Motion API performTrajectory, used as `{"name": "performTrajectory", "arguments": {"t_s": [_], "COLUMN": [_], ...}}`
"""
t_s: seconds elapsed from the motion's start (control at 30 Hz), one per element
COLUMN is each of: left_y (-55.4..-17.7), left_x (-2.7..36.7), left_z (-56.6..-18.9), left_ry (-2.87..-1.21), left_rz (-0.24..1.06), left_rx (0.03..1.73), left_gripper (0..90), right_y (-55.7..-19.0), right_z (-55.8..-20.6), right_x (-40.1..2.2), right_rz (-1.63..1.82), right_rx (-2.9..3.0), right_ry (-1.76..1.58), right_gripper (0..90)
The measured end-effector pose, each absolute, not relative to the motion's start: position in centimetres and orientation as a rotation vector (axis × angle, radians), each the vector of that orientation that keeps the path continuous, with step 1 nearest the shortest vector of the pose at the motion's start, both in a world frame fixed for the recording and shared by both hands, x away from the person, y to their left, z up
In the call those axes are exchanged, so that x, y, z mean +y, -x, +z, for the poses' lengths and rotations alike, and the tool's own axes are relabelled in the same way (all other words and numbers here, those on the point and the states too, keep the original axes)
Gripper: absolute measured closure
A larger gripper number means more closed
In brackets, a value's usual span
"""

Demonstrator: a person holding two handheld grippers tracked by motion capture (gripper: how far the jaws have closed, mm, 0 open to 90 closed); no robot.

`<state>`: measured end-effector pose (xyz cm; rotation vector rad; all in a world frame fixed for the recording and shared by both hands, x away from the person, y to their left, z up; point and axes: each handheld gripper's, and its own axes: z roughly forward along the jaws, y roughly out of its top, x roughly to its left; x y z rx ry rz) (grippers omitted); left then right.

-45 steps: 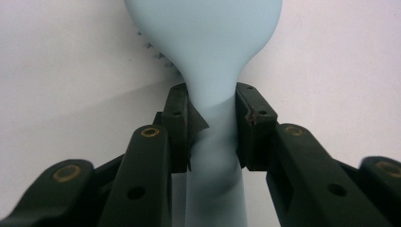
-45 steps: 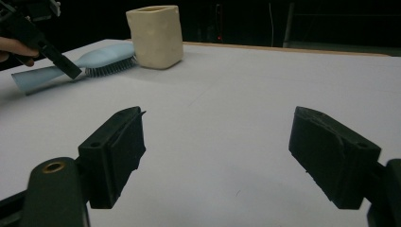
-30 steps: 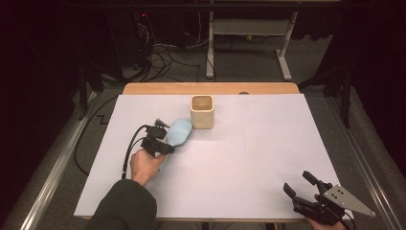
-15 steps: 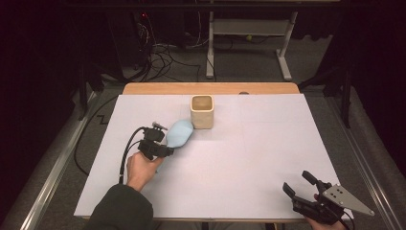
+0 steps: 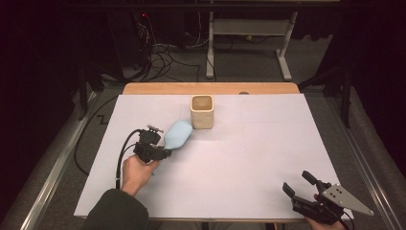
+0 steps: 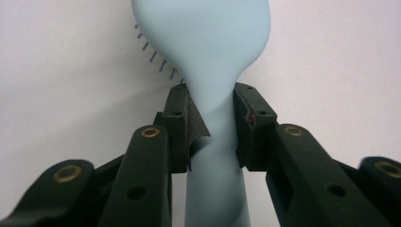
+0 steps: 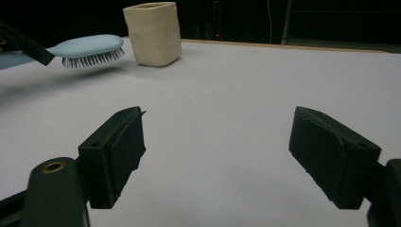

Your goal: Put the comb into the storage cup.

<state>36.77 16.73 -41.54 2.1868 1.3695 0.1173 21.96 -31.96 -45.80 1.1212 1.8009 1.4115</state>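
Jaws of the left gripper (image 6: 211, 124) clamp the neck of the pale blue hairbrush (image 5: 177, 134), held off the bench near its far middle, just beside the cream cup (image 5: 202, 111); the right gripper (image 5: 304, 188) waits spread at the near right corner. Lifting looks done, standing it in the cup remains. The right gripper view reveals downward bristles and the gap beneath.

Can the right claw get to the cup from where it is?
Probably yes. The right claw sits open near the table's front corner, and bare white table stretches between it and the cream cup. The blue hairbrush in the left claw hangs off to one side.
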Motion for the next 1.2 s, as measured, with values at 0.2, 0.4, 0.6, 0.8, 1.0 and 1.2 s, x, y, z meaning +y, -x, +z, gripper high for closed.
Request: {"name": "performTrajectory", "arguments": {"t_s": [0.2,0.4,0.6,0.8,1.0,1.2], "left_y": [-36.1,-35.3,-34.4,-33.5,-32.7,-32.4], "left_x": [16.6,16.9,17.4,17.5,17.3,17.2], "left_z": [-41.3,-41.0,-40.9,-40.7,-40.5,-40.8], "left_ry": [-2.194,-2.193,-2.175,-2.158,-2.147,-2.132], "left_rz": [0.117,0.117,0.103,0.106,0.104,0.102], "left_rx": [1.338,1.305,1.273,1.222,1.168,1.136], "left_gripper": [69.8,69.7,69.7,69.7,69.6,69.7], "right_y": [-21.9,-21.9,-21.9,-22.0,-22.0,-22.0], "right_z": [-45.8,-45.8,-45.8,-45.9,-45.9,-45.9], "right_x": [-32.1,-32.0,-32.0,-31.8,-31.9,-31.8], "right_rz": [1.414,1.414,1.411,1.400,1.400,1.397], "right_rx": [1.800,1.802,1.803,1.812,1.812,1.815], "right_ry": [-1.123,-1.118,-1.119,-1.120,-1.119,-1.118], "right_gripper": [19.7,19.7,19.6,19.8,19.9,20.5]}}
